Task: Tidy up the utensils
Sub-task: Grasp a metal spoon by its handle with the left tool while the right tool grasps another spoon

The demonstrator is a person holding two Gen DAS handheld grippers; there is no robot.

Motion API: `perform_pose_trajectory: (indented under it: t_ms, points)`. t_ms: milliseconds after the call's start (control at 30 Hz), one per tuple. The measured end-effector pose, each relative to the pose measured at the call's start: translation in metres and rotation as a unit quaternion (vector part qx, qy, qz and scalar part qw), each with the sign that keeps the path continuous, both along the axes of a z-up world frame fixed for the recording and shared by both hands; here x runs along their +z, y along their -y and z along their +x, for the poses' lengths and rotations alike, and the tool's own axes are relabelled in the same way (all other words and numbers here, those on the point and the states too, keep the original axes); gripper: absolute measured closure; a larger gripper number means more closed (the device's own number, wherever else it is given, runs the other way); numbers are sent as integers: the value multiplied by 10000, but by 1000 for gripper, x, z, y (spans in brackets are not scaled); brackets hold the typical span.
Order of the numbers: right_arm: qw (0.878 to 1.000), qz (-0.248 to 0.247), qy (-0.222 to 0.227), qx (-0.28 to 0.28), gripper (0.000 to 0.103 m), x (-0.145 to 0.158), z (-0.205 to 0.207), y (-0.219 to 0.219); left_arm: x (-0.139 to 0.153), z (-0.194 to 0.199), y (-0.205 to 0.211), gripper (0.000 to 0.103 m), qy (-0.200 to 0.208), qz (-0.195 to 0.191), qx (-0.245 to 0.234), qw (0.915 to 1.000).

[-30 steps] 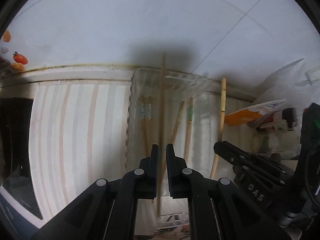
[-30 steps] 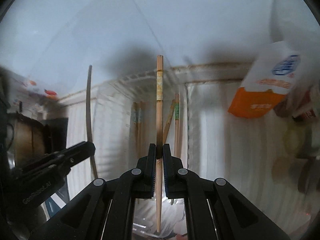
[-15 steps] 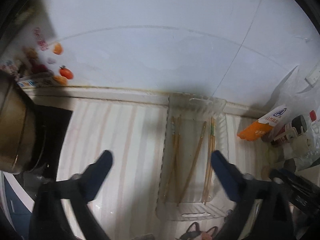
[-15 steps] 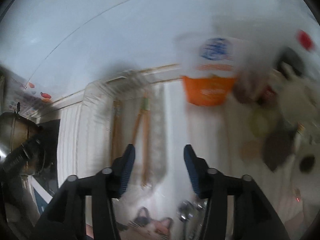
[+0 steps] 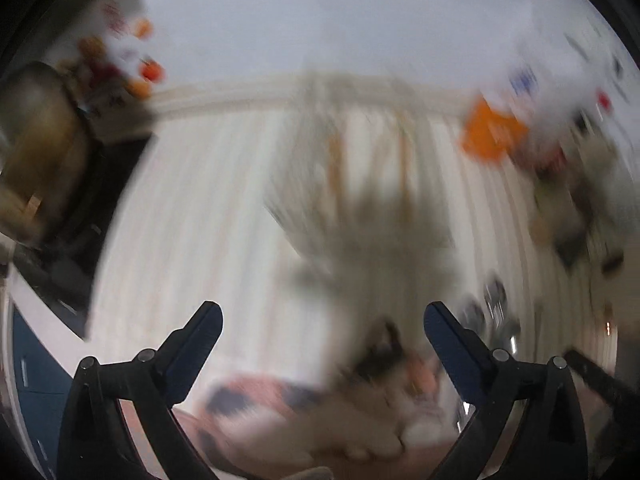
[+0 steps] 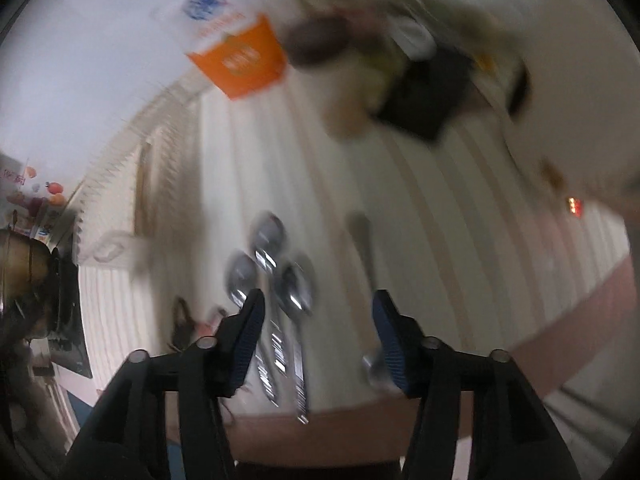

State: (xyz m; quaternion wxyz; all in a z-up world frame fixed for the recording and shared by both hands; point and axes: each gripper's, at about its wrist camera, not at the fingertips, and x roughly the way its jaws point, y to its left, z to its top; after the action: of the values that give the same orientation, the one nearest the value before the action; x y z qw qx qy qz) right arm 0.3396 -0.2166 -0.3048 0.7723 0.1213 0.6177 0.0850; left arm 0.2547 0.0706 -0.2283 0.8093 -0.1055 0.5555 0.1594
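In the left wrist view the left gripper [image 5: 322, 326] has its jaws spread wide with nothing between them. The picture is heavily smeared. Beyond the fingertips lies a clear tray [image 5: 360, 184] on the striped tablecloth [image 5: 192, 208], with blurred wooden chopsticks [image 5: 334, 164] inside it. To the right of the tray stands an orange-and-white packet [image 5: 490, 134]; to the left of the tray sits a brass-coloured pot [image 5: 36, 152]. Nearer than the tray, between the fingers, is a cat-print patch of cloth [image 5: 392, 364]; details there cannot be made out

In the right wrist view the right gripper [image 6: 318, 340] is also released, jaws apart and empty. Three metal spoons [image 6: 276, 276] lie on the striped tablecloth [image 6: 460, 220], just beyond the left fingertip, bowls pointing away, close together. A fourth spoon [image 6: 366, 248] lies apart to the right of the three, near the right fingertip. Left of the spoons is the clear tray [image 6: 120, 208], and beyond them the orange-and-white packet [image 6: 240, 58]
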Motion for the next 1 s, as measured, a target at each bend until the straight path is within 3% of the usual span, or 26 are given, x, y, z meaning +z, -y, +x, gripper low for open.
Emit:
perform_pose_trajectory:
  t_ms: [200, 333, 400, 467, 500, 567, 767, 900, 1000]
  points:
    - [9990, -58, -291, -327, 59, -32, -13, 36, -65, 14, 75, 13, -728, -814, -897, 9900]
    - [9984, -103, -288, -475, 59, -38, -17, 51, -92, 35, 108, 33, -938, -1064, -1218, 9824]
    - [9981, -105, -316, -521, 59, -41, -20, 58, -103, 45, 117, 47, -1021, -1043, -1272, 9811]
    - [9978, -105, -335, -556, 59, -41, -23, 65, -113, 54, 122, 72, -1118, -982, -1286, 9805]
    - [9977, -99, -346, -572, 59, -43, -23, 67, -111, 58, 123, 72, -1075, -886, -1282, 9819]
    - [9976, -67, -358, -583, 59, -42, -25, 69, -110, 62, 125, 99, -1090, -853, -1357, 9810]
    - [9987, 108, -320, -380, 59, -32, -28, 50, -106, 43, 102, 99, -1099, -768, -1188, 9838]
    - [9989, 319, -340, -7, 59, -29, -24, 10, -103, 16, 63, 99, -1183, -679, -809, 9874]
    - [9986, 173, -374, 336, 59, -38, -18, -26, -102, -1, 35, 99, -1243, -677, -521, 9886]
